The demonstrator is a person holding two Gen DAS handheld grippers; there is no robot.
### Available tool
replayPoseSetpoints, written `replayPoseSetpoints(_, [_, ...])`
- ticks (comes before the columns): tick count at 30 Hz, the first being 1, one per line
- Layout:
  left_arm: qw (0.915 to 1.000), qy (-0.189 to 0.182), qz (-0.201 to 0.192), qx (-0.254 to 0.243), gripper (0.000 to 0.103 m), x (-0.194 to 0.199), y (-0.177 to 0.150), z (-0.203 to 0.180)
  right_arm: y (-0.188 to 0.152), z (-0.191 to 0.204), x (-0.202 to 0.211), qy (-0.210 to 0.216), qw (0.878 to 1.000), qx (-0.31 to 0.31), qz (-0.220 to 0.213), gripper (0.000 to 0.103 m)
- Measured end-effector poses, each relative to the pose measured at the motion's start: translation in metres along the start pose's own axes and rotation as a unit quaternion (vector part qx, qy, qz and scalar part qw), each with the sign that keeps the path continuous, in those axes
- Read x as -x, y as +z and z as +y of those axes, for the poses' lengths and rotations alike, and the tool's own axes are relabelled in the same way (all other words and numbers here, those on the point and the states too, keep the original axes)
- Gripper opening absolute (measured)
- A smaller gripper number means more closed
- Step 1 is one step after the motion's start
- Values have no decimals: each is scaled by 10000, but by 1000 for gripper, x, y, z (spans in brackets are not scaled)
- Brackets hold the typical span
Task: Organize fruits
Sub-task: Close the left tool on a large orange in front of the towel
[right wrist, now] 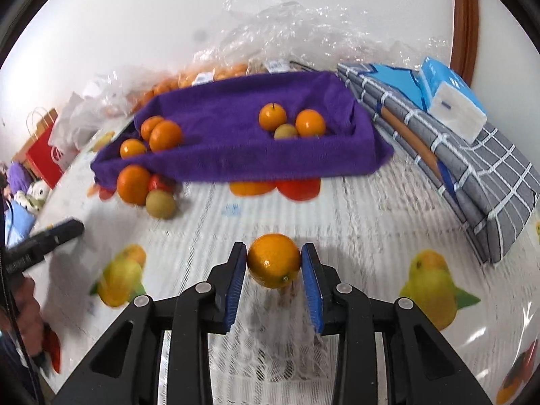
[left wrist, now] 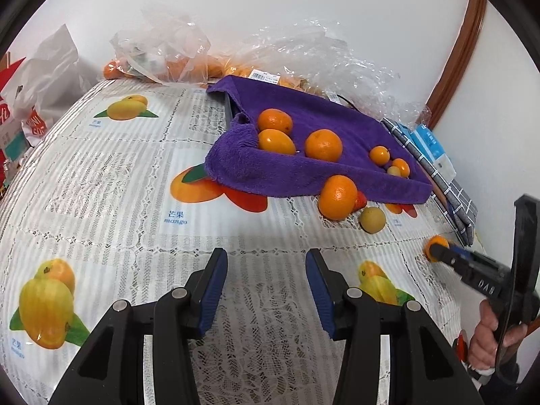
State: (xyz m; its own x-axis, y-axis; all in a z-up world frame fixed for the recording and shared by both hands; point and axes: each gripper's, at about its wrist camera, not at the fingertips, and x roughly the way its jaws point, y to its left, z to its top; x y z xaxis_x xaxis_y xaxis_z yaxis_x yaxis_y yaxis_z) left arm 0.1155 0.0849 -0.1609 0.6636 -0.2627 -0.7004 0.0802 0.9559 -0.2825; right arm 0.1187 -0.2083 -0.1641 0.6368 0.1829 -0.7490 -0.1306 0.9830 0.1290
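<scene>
My right gripper pinched a small orange squarely between its pads, its stem end tipped down toward me. The purple tray lay straight ahead beyond the fingertips, its right pocket nearest. My left gripper hung spread and empty.

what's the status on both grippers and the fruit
Left gripper open, empty. Right gripper shut on small orange. Purple towel ahead, path clear; loose orange and greenish fruit off left.
</scene>
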Motion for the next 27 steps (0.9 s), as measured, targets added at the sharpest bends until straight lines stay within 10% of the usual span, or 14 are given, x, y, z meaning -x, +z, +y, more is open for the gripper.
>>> replayPoseSetpoints(15, [9989, -424, 108, 157, 46, -12, 13, -24, -2, -5, 9, 58, 9991, -134, -407, 34])
replayPoseSetpoints(27, [9994, 89, 73, -334, 46, -51, 38, -65, -1, -15, 12, 174, 9974, -429, -552, 34])
